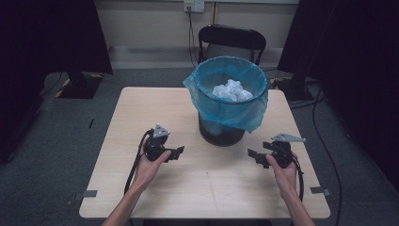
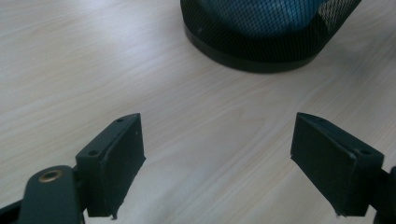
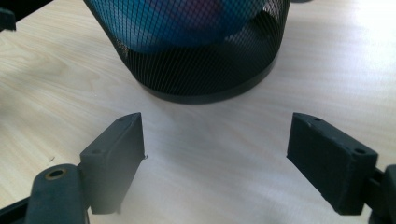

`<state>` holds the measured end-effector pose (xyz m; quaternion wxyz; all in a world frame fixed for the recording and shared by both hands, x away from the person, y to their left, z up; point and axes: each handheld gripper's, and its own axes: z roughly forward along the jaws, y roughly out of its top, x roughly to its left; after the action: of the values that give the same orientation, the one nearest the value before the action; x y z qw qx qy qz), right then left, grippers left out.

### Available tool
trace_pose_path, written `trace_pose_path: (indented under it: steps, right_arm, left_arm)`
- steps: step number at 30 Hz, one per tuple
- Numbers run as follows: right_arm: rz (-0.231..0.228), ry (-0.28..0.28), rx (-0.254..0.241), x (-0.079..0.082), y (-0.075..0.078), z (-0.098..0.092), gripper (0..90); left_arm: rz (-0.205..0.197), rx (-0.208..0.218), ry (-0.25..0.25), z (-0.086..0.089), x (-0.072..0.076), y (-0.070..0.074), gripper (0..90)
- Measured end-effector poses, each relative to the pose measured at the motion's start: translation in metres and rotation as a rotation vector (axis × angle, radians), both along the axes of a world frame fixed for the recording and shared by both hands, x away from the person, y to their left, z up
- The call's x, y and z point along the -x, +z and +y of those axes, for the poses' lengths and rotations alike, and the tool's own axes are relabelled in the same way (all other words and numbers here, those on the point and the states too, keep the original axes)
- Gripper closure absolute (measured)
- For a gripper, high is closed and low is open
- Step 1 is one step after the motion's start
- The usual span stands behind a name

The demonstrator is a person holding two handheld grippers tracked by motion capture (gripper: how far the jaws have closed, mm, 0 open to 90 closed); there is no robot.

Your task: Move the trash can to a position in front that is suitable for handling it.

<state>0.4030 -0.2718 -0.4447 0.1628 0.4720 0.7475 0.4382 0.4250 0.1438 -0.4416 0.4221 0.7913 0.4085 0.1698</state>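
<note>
On bench, mesh bin (image 1: pixel 221 129) with blue liner (image 1: pixel 230 101) and crumpled paper (image 1: pixel 231 89) sits between my left claw (image 1: pixel 178 153) and right claw (image 1: pixel 254 157), both open and empty; next I'd likely grab the liner rim.

Black mesh bin (image 1: pixel 221 129), round, upright at the table's middle toward the far edge, between the two hands and apart from both. Lined with a blue bag (image 1: pixel 230 101), its top folded out over the rim and hanging down the sides. Holding crumpled white paper (image 1: pixel 231 89), heaped just below the rim.
</note>
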Motion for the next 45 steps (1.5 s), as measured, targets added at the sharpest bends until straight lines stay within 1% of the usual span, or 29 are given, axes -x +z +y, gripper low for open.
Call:
trace_pose_path:
  steps: [2,4,8,9,10,11,13,14,15,16,18,19,22,23,25,27,28,29,30,32,34,36,37,39,40,41,43,44,45]
  right_arm:
    - [-0.015,-0.001,0.015,-0.004,0.005,0.001,21.2]
    - [-0.021,0.002,0.012,-0.007,0.009,0.001,24.1]
    - [-0.042,-0.005,0.031,-0.019,0.017,0.000,29.9]
    - [-0.043,-0.006,0.035,-0.021,0.018,0.000,31.8]
    - [-0.050,-0.022,0.037,-0.030,0.021,-0.003,32.9]
    - [-0.050,-0.022,0.037,-0.030,0.021,-0.003,32.9]
    - [-0.045,-0.045,0.035,-0.039,0.022,-0.006,35.6]
    - [-0.047,-0.051,0.028,-0.042,0.022,-0.007,36.5]
    - [-0.049,-0.054,0.028,-0.045,0.023,-0.008,37.5]
    - [-0.050,-0.060,0.038,-0.049,0.023,-0.010,39.1]
    - [-0.051,-0.077,0.054,-0.058,0.025,-0.013,40.6]
    - [-0.052,-0.087,0.060,-0.062,0.026,-0.016,41.0]
    - [-0.062,-0.124,0.061,-0.074,0.032,-0.023,41.8]
    - [-0.067,-0.136,0.072,-0.079,0.034,-0.025,41.7]
    - [-0.071,-0.151,0.075,-0.087,0.038,-0.029,40.7]
    - [-0.065,-0.171,0.077,-0.095,0.041,-0.030,37.3]
    - [-0.060,-0.194,0.086,-0.104,0.043,-0.030,32.2]
    - [-0.060,-0.194,0.086,-0.104,0.043,-0.030,32.2]
    - [-0.057,-0.195,0.077,-0.107,0.043,-0.030,30.4]
    - [-0.049,-0.202,0.060,-0.116,0.041,-0.028,28.7]
    - [-0.039,-0.220,0.060,-0.123,0.037,-0.026,27.4]
    - [-0.048,-0.225,0.038,-0.127,0.035,-0.024,26.8]
    - [-0.054,-0.238,0.024,-0.129,0.035,-0.022,26.2]
    - [-0.061,-0.231,0.022,-0.130,0.035,-0.022,26.2]
    - [-0.070,-0.229,0.010,-0.129,0.036,-0.021,26.0]
    - [-0.081,-0.228,-0.003,-0.128,0.038,-0.021,25.7]
    - [-0.085,-0.209,-0.016,-0.127,0.039,-0.020,25.8]
    - [-0.069,-0.177,-0.026,-0.127,0.040,-0.020,25.8]
    - [-0.067,-0.167,-0.030,-0.126,0.040,-0.020,26.7]
  left_arm:
    - [-0.003,0.012,0.006,-0.003,-0.006,0.003,16.8]
    - [-0.015,0.047,-0.002,-0.005,-0.014,0.006,16.8]
    - [-0.017,0.044,0.003,-0.012,-0.030,0.010,17.0]
    - [-0.019,0.052,0.009,-0.014,-0.034,0.011,17.0]
    - [-0.033,0.040,0.007,-0.020,-0.040,0.014,17.6]
    - [-0.033,0.040,0.007,-0.020,-0.040,0.014,17.6]
    - [-0.070,0.028,0.009,-0.027,-0.048,0.016,18.5]
    - [-0.068,0.026,0.007,-0.028,-0.051,0.017,18.9]
    - [-0.064,0.042,0.008,-0.029,-0.056,0.018,19.0]
    - [-0.070,0.045,0.017,-0.030,-0.061,0.019,19.0]
    - [-0.058,0.035,0.025,-0.032,-0.070,0.019,19.0]
    - [-0.058,0.042,0.034,-0.034,-0.074,0.017,19.1]
    - [-0.045,0.013,0.032,-0.037,-0.084,0.013,19.3]
    - [-0.043,0.010,0.032,-0.038,-0.086,0.013,19.3]
    - [-0.046,0.034,0.058,-0.039,-0.094,0.012,19.5]
    - [-0.034,0.017,0.062,-0.041,-0.101,0.012,19.8]
    - [-0.042,0.009,0.071,-0.042,-0.107,0.013,19.6]
    - [-0.053,0.014,0.082,-0.042,-0.110,0.012,19.6]
    - [-0.056,-0.002,0.100,-0.044,-0.115,0.010,19.5]
    - [-0.041,-0.023,0.099,-0.049,-0.120,0.008,19.5]
    - [-0.071,-0.034,0.117,-0.050,-0.123,0.009,22.1]
    - [-0.062,-0.024,0.112,-0.048,-0.127,0.012,21.4]
    - [-0.060,0.004,0.118,-0.047,-0.128,0.013,20.2]
    - [-0.071,0.028,0.130,-0.045,-0.130,0.016,19.8]
    - [-0.068,0.064,0.124,-0.044,-0.131,0.016,19.4]
    - [-0.060,0.078,0.120,-0.043,-0.132,0.016,19.4]
    - [-0.044,0.103,0.125,-0.043,-0.133,0.017,21.4]
    - [-0.034,0.113,0.131,-0.043,-0.133,0.017,21.8]
    - [-0.022,0.124,0.124,-0.043,-0.134,0.017,23.1]
